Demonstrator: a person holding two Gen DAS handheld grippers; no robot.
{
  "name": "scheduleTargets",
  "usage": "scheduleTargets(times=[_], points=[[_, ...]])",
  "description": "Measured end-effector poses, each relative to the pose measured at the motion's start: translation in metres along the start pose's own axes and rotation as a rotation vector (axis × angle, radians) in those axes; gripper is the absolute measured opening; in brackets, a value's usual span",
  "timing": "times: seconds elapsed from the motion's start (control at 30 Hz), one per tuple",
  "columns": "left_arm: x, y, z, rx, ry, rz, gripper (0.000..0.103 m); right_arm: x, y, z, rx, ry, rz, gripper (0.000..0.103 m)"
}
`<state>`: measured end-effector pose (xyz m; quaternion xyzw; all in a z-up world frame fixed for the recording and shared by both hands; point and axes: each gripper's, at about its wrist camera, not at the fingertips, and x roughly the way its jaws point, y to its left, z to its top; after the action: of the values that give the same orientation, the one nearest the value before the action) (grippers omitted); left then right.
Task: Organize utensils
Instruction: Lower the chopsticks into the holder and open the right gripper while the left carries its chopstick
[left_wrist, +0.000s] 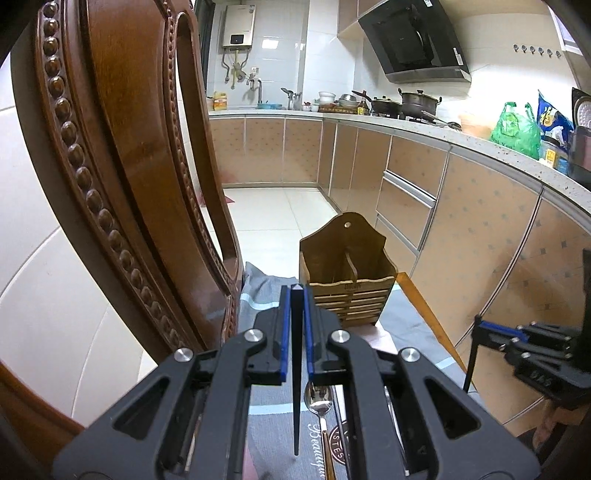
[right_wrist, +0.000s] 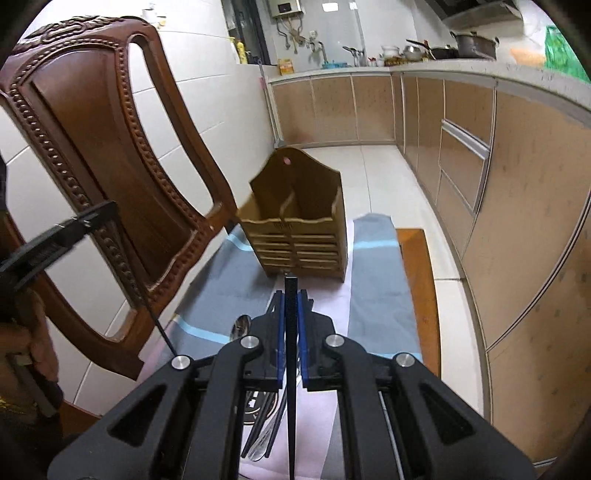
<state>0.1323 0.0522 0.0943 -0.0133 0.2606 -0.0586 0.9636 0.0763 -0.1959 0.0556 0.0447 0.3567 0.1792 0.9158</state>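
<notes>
A wooden two-compartment utensil holder (left_wrist: 347, 284) (right_wrist: 295, 229) stands upright on a grey-blue cloth (right_wrist: 373, 295) just ahead of both grippers. My left gripper (left_wrist: 295, 291) is shut on a black chopstick (left_wrist: 295, 387) that hangs point down between its blue pads. My right gripper (right_wrist: 290, 295) is shut on a second black chopstick (right_wrist: 290, 387), also held point down. Each gripper shows in the other's view: the right gripper (left_wrist: 484, 326) at the right, the left gripper (right_wrist: 107, 212) at the left. A metal spoon (left_wrist: 318, 404) and several dark chopsticks (right_wrist: 264, 424) lie on the cloth below.
A carved wooden chair back (left_wrist: 122, 166) (right_wrist: 96, 155) rises close on the left of the holder. The wooden table edge (right_wrist: 421, 288) runs along the right of the cloth. Kitchen cabinets (right_wrist: 517, 221) and a cluttered counter (left_wrist: 480, 140) lie beyond, across a tiled floor.
</notes>
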Motion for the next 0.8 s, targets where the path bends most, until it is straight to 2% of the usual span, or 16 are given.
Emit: scheduleTargets(times=[0.37, 0.57, 0.8], points=[[0.002, 0.008, -0.003, -0.025, 0.018, -0.015, 0.007, -0.03, 0.024, 0.033, -0.071, -0.056, -0.004, 0.007], [0.005, 0.01, -0.003, -0.041, 0.023, -0.025, 0.007, -0.031, 0.031, 0.08, -0.113, -0.094, -0.011, 0.007], [0.005, 0.012, -0.003, -0.05, 0.017, -0.029, 0.007, -0.025, 0.033, 0.144, -0.14, -0.175, -0.078, 0.007]])
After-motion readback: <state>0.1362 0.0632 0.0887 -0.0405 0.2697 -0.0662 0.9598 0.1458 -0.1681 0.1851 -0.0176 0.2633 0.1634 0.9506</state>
